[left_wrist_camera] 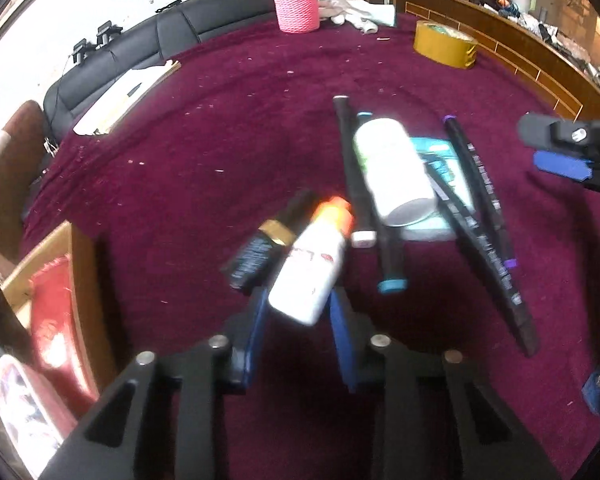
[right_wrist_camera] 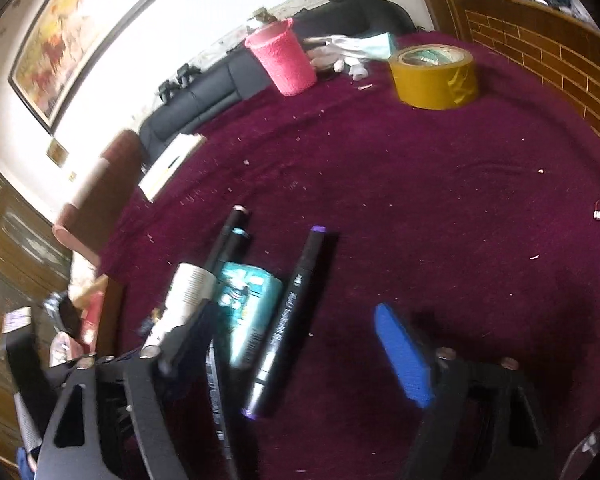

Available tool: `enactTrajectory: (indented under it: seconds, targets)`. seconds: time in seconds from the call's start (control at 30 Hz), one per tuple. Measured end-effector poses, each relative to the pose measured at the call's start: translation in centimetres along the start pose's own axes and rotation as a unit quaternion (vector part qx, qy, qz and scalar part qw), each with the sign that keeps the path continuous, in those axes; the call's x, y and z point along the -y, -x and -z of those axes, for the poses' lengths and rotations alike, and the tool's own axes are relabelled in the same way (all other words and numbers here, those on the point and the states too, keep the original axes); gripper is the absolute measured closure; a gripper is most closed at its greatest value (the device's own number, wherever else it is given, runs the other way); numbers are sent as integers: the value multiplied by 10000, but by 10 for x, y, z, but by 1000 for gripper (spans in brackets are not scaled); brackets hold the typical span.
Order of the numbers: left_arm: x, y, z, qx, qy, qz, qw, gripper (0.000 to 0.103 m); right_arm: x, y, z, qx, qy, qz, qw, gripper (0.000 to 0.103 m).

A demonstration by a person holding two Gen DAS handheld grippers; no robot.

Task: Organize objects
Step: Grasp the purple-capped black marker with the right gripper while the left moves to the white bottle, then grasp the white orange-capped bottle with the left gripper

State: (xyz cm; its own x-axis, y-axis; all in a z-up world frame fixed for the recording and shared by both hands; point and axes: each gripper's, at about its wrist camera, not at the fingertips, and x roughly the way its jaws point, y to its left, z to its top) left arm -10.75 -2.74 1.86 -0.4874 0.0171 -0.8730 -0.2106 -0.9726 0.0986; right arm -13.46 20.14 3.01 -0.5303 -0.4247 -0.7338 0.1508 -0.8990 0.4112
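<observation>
Gripping a small white bottle [left_wrist_camera: 310,270] at its base, the left gripper [left_wrist_camera: 298,312] has its jaws clamped at six o'clock. Light, smooth plastic probably slips; hold mid-body. Right gripper [right_wrist_camera: 300,344] jaws stand apart over the purple marker [right_wrist_camera: 288,320].

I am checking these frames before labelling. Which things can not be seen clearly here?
- Small white bottle, left wrist view: label smeared by motion blur; whether the left gripper touches it is unclear.
- Teal packet, right wrist view: print blurred, partly under the white tube.
- Wooden box, left wrist view: cut off by the edge.
</observation>
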Motion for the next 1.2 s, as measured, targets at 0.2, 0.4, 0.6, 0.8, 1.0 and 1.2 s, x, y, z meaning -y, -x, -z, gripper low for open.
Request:
enactTrajectory:
  seconds: [0.2, 0.4, 0.6, 0.8, 1.0, 1.2]
  targets:
    - [14, 1, 1, 97, 115, 17, 9999, 77, -10, -21, 7, -299, 328, 302, 9986, 56]
    - [14, -10, -17, -2, 267, -47, 9996, 75, -36, -34, 16, -150, 1374, 1285, 9820, 80]
    - [17, -20, -23, 162, 476, -168, 9986, 72, -29, -28, 19, -106, 1496, 1332, 9797, 88]
    - [5, -6, -5, 288, 900, 280, 9951, 77, -21, -10, 11, 80, 1000, 771, 9920, 87]
    - [1, 21, 20, 573, 1248, 635, 9885, 77, -32, 1, 15, 218, 909, 170, 9955, 87]
    - [2, 53, 36, 1017, 1343, 734, 9830, 77, -53, 18, 22, 494, 1044, -494, 9921, 87]
